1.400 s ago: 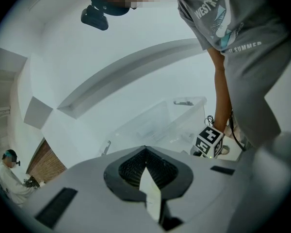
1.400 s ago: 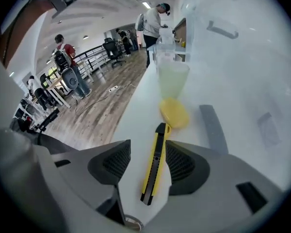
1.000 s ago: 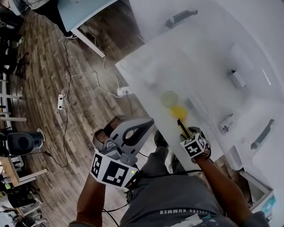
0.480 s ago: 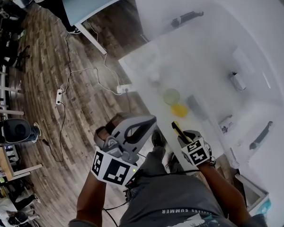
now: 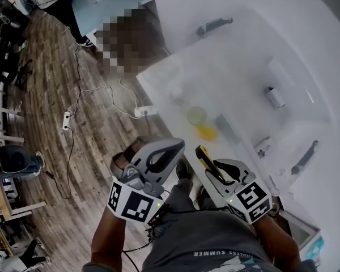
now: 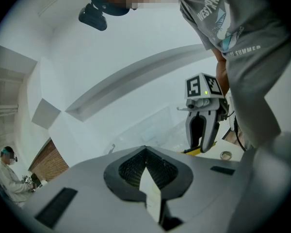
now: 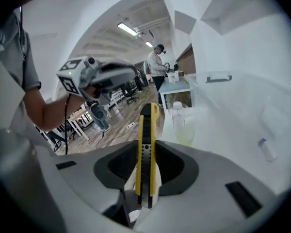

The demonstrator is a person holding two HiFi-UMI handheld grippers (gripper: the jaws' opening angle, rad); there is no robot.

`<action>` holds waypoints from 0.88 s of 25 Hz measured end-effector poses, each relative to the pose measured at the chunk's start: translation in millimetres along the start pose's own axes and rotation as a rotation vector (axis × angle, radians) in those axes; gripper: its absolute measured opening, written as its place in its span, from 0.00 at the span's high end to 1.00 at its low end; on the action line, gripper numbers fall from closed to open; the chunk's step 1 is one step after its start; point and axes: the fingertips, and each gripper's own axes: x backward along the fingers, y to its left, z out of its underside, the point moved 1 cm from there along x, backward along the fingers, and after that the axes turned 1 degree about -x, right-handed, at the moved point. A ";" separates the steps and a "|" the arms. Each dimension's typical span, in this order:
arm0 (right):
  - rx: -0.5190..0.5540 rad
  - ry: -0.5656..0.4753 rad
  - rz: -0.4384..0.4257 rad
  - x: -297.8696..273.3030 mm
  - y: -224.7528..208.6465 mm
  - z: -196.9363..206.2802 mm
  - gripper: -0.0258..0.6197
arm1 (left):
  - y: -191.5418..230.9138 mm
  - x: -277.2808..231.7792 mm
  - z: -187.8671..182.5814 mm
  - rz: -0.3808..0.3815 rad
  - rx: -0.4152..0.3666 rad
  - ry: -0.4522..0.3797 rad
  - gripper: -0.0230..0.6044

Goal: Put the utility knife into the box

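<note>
Aloft, right tongs [image 7: 146, 154] just closed on utility knife [image 7: 147, 127], left tongs [image 6: 146, 155] together

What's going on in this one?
A person stands at a white table with a handheld gripper in each hand. The right gripper has a yellow utility knife between its jaws, which have just been closing onto it, and holds it in the air by the table's near edge. The left gripper is shut with nothing in it, off to the side of the table. The knife is not yet in a box.
</note>
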 end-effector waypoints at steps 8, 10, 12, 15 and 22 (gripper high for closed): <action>0.045 -0.140 0.000 74.2 9.5 -59.2 0.77 | -6.5 5.7 -8.4 -0.011 -0.004 -0.019 0.95; 0.047 -0.169 0.013 90.6 4.5 -70.2 0.77 | -7.5 7.4 -8.0 -0.015 -0.002 -0.022 0.95; 0.051 -0.196 0.036 106.1 -3.6 -80.8 0.77 | -8.2 9.3 -7.3 -0.019 -0.001 -0.024 0.95; 0.056 -0.217 0.086 125.7 -21.5 -92.0 0.77 | -8.4 13.4 -6.1 -0.029 0.002 -0.026 0.95; 0.079 -0.145 0.220 135.8 -82.2 -87.0 0.77 | -3.6 24.6 0.8 -0.050 0.018 -0.023 0.95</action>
